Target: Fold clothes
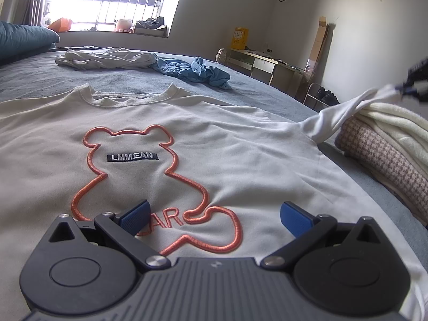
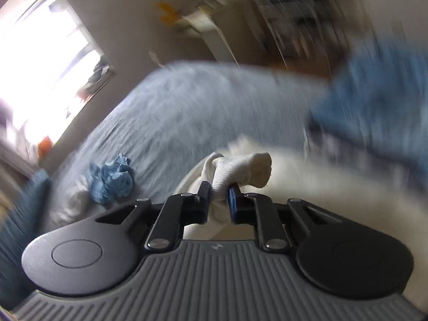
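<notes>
Two claws work a soft white sweatshirt [image 1: 187, 123] lying flat on the bed [image 1: 40, 80]: left claw [image 1: 214, 216] gapes empty above its stitched orange bear; right claw [image 2: 219, 200] pinches the ribbed cuff [image 2: 240, 168], seen only up close.

Bare bed cover [image 1: 40, 80] is left open between the sweatshirt [image 1: 240, 160] collar and the far crumpled pile: grey garment [image 1: 107, 58], blue garment [image 1: 198, 72]. Right side is blocked by stacked folded items, houndstooth piece [image 1: 385, 165] under cream knit [image 1: 396, 128], just beside the sweatshirt. The raised sleeve [image 1: 355, 107] is stretched over that stack. Left edge is bounded by a teal pillow [image 1: 24, 40].
</notes>
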The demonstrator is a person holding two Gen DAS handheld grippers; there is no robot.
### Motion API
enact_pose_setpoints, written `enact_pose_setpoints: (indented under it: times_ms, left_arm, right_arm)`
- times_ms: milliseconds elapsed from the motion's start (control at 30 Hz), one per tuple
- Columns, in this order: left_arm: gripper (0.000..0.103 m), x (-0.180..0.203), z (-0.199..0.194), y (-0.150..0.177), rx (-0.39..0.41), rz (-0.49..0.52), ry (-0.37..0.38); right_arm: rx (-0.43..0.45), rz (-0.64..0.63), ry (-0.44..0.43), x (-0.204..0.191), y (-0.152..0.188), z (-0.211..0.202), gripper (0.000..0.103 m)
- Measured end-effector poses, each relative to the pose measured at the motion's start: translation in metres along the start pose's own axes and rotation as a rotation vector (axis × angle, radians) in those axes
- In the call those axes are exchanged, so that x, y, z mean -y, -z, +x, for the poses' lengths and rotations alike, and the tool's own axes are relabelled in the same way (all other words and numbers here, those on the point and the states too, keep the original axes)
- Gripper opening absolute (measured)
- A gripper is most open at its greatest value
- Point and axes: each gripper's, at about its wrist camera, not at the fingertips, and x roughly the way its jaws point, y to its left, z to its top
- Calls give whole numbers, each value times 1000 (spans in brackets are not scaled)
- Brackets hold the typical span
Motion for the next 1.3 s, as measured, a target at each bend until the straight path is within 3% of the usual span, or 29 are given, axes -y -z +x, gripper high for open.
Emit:
enact_pose_setpoints:
  times_ms: [100,200,300,333,433,567,667,800,933,1000,1067,1133,1200,1300]
  left_arm:
    - [103,0,0,0,-1,3,-3]
    - [103,0,1,0,0,2,-2]
    - [103,-1,0,0,3,-5,3]
    - [103,-2,0,-1,4,-12,8]
    - [103,-7,-2,-2,10,-41,27]
    - [103,-20,-12,-9,9,-138,54]
    - [103,-34,-29,-13,12,-245,42]
    - [103,-54,-61,-16,36,-313,-19]
    - [103,-67,-96,-17,73,-326,-73]
    - [103,-67,-107,-18,75,-306,-94]
    - [103,-60,-113,-21,78,-268,-102]
    - [103,-48,-115,-24,84,-224,-86]
    - [103,-32,-113,-27,81,-176,-60]
    - [103,1,-106,-30,64,-69,-18]
  right_arm:
    - [147,-466,51,-70,4,-20,11]
    - [302,-952,121,-139,35,-36,11]
    - [407,-1272,209,-181,68,-36,10]
    - [440,-1345,199,-189,80,-40,10]
    - [545,-1531,116,-209,118,-57,10]
    - [620,-1821,-13,-223,188,-77,10]
    - [663,-2075,-143,-219,254,-92,10]
    - [771,-2387,-294,-211,346,-103,11]
    - [847,-2514,-442,-194,413,-99,18]
    - [929,-2534,-440,-182,436,-100,43]
    - [975,-2475,-430,-175,449,-109,52]
    - [899,-2313,-421,-177,448,-128,54]
    - [765,-2095,-409,-180,439,-149,55]
    - [491,-1697,-409,-181,412,-171,55]
